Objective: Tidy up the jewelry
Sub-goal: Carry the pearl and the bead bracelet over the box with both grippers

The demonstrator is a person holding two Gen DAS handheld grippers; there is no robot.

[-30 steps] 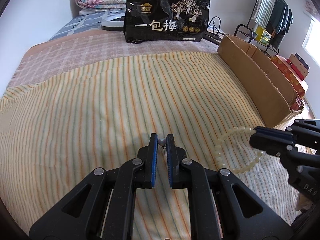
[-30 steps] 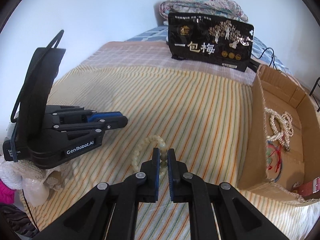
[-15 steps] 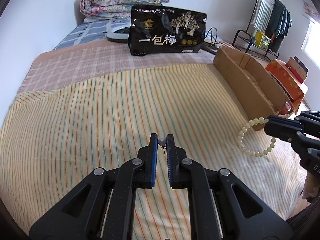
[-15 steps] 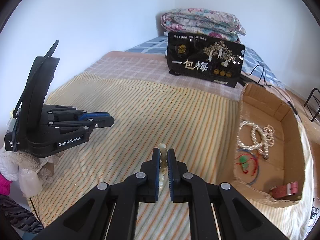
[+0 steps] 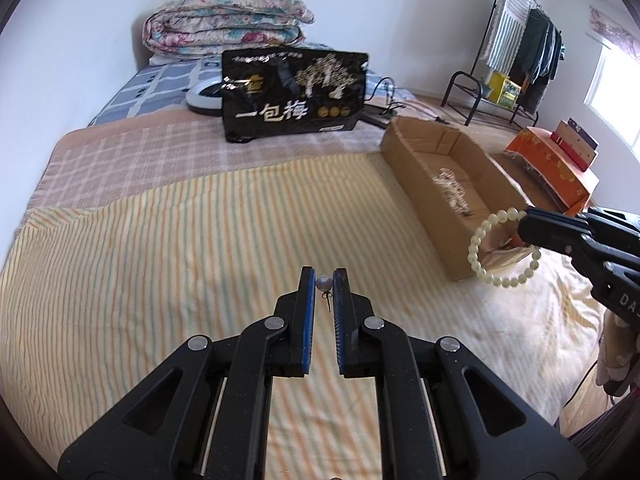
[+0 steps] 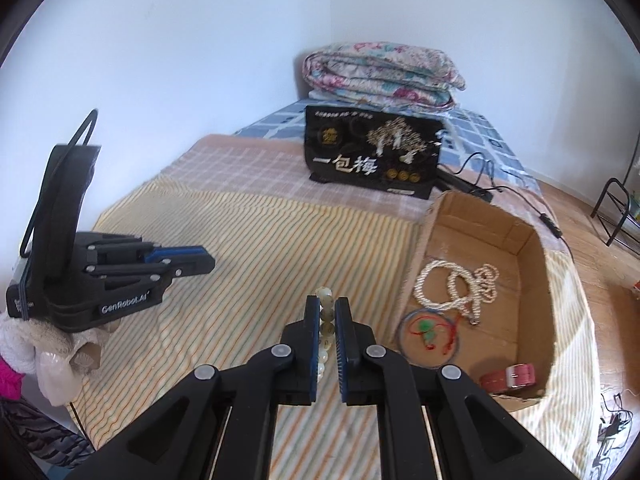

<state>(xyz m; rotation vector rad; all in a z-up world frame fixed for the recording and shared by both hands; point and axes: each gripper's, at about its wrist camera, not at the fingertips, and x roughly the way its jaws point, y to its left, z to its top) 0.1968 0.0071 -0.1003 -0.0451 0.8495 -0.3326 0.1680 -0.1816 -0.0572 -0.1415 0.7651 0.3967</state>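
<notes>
My left gripper (image 5: 323, 276) is shut on a small pearl earring (image 5: 324, 283), held in the air above the striped bedsheet (image 5: 168, 240). My right gripper (image 6: 327, 305) is shut on a pale bead bracelet (image 6: 325, 322), which hangs as a loop (image 5: 498, 250) in the left wrist view, just in front of the cardboard box's near end. The open cardboard box (image 6: 532, 240) lies to the right on the bed. It holds a pearl necklace (image 6: 456, 286), a thin cord bracelet with green beads (image 6: 428, 332) and a red strap (image 6: 510, 376). The left gripper (image 6: 200, 260) shows at the left of the right wrist view.
A black printed bag (image 5: 294, 96) stands at the far side of the sheet, with a folded quilt (image 5: 224, 24) behind it. A cable (image 6: 488, 176) runs past the box. An orange box (image 5: 556, 168) and a clothes rack (image 5: 516, 40) stand right of the bed.
Both grippers have risen from the sheet with their pieces. The bracelet left the bed and now hangs by the box; the box's inside has come into the left wrist view.
</notes>
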